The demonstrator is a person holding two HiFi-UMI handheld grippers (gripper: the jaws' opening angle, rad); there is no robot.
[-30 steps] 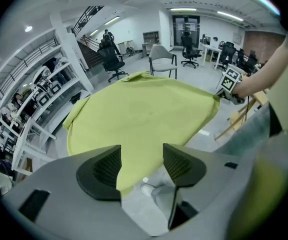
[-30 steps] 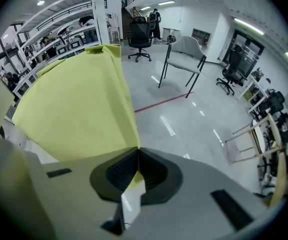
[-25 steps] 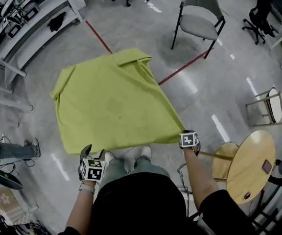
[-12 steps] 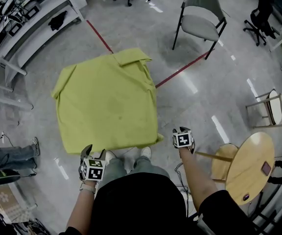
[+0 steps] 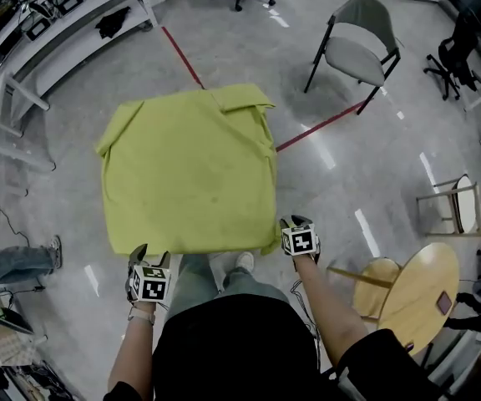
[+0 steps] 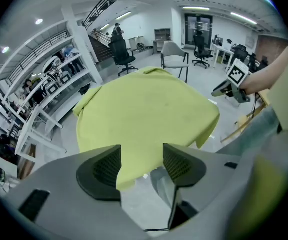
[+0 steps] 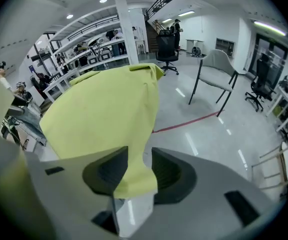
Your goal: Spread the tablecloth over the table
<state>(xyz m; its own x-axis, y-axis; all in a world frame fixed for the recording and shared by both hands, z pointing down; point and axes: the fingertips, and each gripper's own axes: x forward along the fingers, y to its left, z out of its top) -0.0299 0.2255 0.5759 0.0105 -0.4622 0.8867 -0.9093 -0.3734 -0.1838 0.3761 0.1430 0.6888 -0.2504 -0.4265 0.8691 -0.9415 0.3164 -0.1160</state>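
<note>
A yellow-green tablecloth (image 5: 190, 174) covers a square table in the middle of the head view, its edges hanging down and a fold turned back at the far corner. My left gripper (image 5: 151, 257) is open just off the near left corner. In the left gripper view that corner of the cloth (image 6: 144, 109) hangs loose between the spread jaws of the left gripper (image 6: 141, 164). My right gripper (image 5: 296, 222) is at the near right corner, its jaws having opened within the last second. The cloth (image 7: 104, 114) droops between the parted jaws of the right gripper (image 7: 139, 171), not pinched.
A grey chair (image 5: 359, 40) stands at the far right. A round wooden table (image 5: 416, 291), a wooden stool (image 5: 378, 276) and a small wooden chair (image 5: 458, 199) are on the right. Red floor tape (image 5: 320, 126) runs under the table. White shelving (image 5: 57, 32) lines the left, with a person's legs (image 5: 7, 257) nearby.
The right gripper let go of the near right corner, which was pulled out and now hangs at the table's edge. That gripper moved left toward the table. The left gripper shifted slightly.
</note>
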